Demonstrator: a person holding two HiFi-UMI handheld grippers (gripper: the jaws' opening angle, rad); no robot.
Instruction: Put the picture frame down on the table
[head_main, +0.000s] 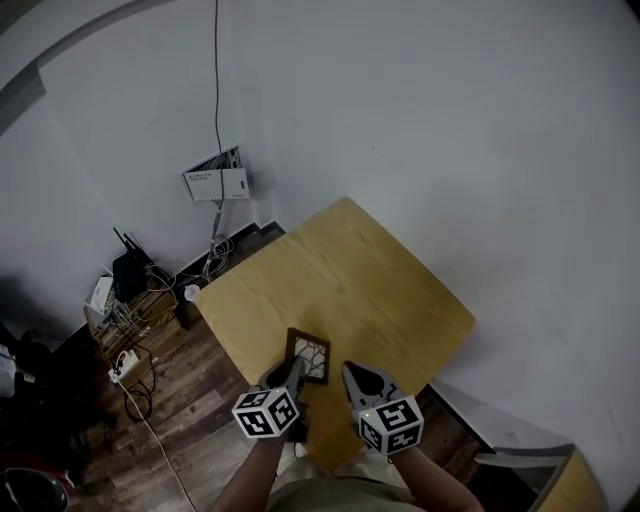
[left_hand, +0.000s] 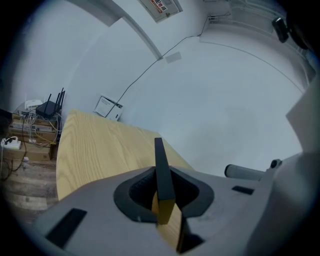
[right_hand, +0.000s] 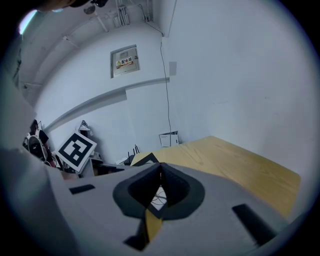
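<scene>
1. Picture frame (head_main: 309, 356): I judge it light and stiff, a thin flat panel. It should not sag from a hold on one edge, though it could pivot there.
2. Its face may be glazed or delicate, so I would keep to the rim and lay it down gently. The dark rim looks smooth, so it may slide if my squeeze slackens.
3. My left gripper (head_main: 293, 368) has its fingers clamped on the frame's rim, at about 7 o'clock of the frame in the head view. In the left gripper view the frame stands edge-on between them as a narrow dark strip.
4. My right gripper (head_main: 350, 371) sits just beside the frame, at its 3 o'clock. Its fingers are pressed together with nothing between them.
5. The frame is a small rectangle with a dark border around a pale panel crossed by dark branching lines.
6. It is at the 6 o'clock end of the desk (head_main: 350, 280), near the edge closest to me. I cannot tell whether its lower edge touches the wood.
</scene>
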